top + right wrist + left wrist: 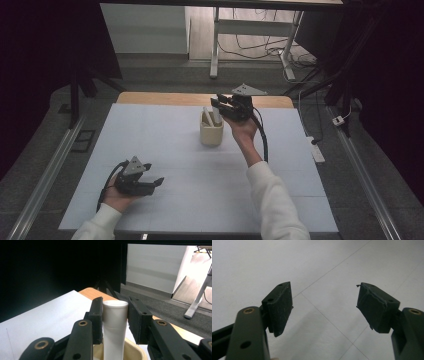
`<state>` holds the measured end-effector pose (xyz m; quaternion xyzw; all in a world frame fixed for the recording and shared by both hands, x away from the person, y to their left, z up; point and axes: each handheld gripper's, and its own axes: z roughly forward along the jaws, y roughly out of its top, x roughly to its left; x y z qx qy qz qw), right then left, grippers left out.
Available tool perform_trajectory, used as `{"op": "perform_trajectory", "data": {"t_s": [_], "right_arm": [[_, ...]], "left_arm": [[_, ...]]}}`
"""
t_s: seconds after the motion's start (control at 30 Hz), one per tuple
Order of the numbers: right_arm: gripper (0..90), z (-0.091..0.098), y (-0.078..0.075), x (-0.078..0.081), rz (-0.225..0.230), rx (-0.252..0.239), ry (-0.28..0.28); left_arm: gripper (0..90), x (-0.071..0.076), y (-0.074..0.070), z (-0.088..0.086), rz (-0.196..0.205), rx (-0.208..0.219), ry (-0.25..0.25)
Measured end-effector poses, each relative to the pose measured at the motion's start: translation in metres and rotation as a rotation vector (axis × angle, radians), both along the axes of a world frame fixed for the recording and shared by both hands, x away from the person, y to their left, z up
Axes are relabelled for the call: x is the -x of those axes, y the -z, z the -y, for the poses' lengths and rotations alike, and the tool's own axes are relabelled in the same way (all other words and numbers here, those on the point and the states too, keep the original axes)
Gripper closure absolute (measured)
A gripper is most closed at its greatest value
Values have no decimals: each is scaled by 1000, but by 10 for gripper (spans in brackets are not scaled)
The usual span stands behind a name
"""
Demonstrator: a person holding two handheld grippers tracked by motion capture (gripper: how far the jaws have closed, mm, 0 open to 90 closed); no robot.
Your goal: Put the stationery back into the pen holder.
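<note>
The bench point(165, 150), covered by a white sheet with faint grid lines, takes up most of the high view; a strip of bare wood shows along its far edge. Near the middle of its far half stands a cream, squarish holder cup point(211, 133), upright on the sheet with its mouth open to the top, so that long things can stand in it.

In that cup stands a white cylindrical tube point(114, 327) with a flat cap, upright, its lower part down inside the cup and its top rising well above the rim. It leans on nothing that can be made out.

The right hand-held gripper point(221, 106) reaches in over the cup from the right, held up off the bench by the raised forearm. In the right gripper view its jaws stand partly closed on either side of the tube's capped end, and both pads point(97, 320) lie against the tube's sides: it looks like a grip taken high on the tube, which would suit lifting it straight out or setting it straight in without tipping the cup.

The left hand-held gripper point(152, 182) rests low at the near left of the bench, well apart from the cup. Its jaws stand wide apart with nothing between them, only white sheet beyond, probably parked out of the way.
</note>
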<state>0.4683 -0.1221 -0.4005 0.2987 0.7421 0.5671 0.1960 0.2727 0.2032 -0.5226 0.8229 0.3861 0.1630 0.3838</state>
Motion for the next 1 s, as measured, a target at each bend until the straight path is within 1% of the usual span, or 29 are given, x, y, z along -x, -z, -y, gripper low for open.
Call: {"op": "perform_trajectory", "data": {"t_s": [0.07, 0.13, 0.2, 0.23, 0.33, 0.37, 0.53, 0.6, 0.7, 0.83, 1.0], "right_arm": [[655, 0, 4, -3, -15, -11, -4], [642, 1, 8, -6, -44, -19, -11], [511, 3, 13, -9, -78, -30, -13], [489, 5, 15, -9, -89, -31, -10], [478, 12, 17, -3, -85, -16, -5], [478, 15, 17, -1, -86, -11, -11], [478, 32, 20, 12, -89, 6, -23], [478, 40, 21, 19, -81, 20, -26], [478, 52, 23, 30, -67, 51, -34], [476, 71, 29, 48, -66, 80, -42], [470, 92, 38, 72, -71, 100, -49]], "left_arm": [[280, 0, 0, 0, 0, -2, 0], [280, 0, 0, 0, 0, -1, 0], [280, 1, 0, 0, 1, -1, 2], [281, 1, 0, 0, 2, -1, 1], [280, 1, 0, -1, 1, 1, 0], [280, 1, 0, -1, 1, 1, 0], [280, 1, -1, -1, 2, 0, -2], [280, 1, -1, -1, 2, 0, -2], [280, 1, -1, -1, 1, 1, -5], [280, 1, 0, -3, 0, 3, -8], [280, 1, 0, -2, -2, 0, -6]]}}
